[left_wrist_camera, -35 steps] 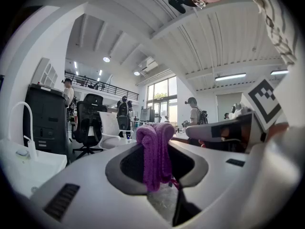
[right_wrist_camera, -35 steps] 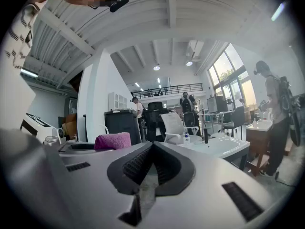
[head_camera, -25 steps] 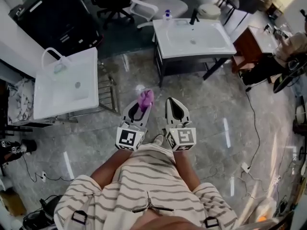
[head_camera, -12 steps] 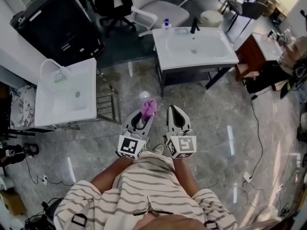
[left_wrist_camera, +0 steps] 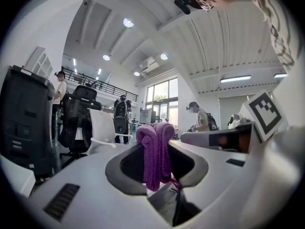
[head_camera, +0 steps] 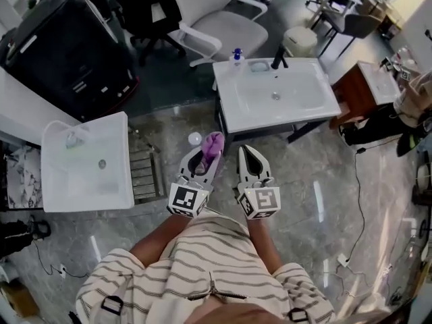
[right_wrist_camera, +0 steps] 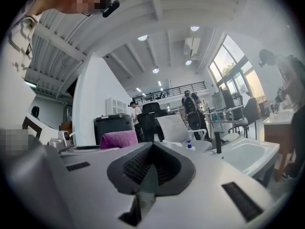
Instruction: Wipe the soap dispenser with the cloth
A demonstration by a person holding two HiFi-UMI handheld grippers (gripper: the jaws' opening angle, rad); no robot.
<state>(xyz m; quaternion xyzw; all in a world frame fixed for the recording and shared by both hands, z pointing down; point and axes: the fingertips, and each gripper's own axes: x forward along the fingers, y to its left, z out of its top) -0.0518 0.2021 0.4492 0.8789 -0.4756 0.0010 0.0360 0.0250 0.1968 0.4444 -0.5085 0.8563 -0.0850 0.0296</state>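
Cloth [head_camera: 213, 142] pinched in left tool [head_camera: 206, 159] (long axis upright) | right tool [head_camera: 248, 155] pressed together | soap dispenser [head_camera: 237, 56] upright

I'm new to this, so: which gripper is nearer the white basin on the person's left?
Left. The left gripper, shut on the purple cloth, is just right of the basin; the right gripper is farther right, beyond it.

A big open office used as a test lab: freestanding washbasins [head_camera: 307, 106] on a marble floor [head_camera: 304, 187], swivel chairs [head_camera: 226, 25] at the far side, cables [head_camera: 356, 181] trailing right.
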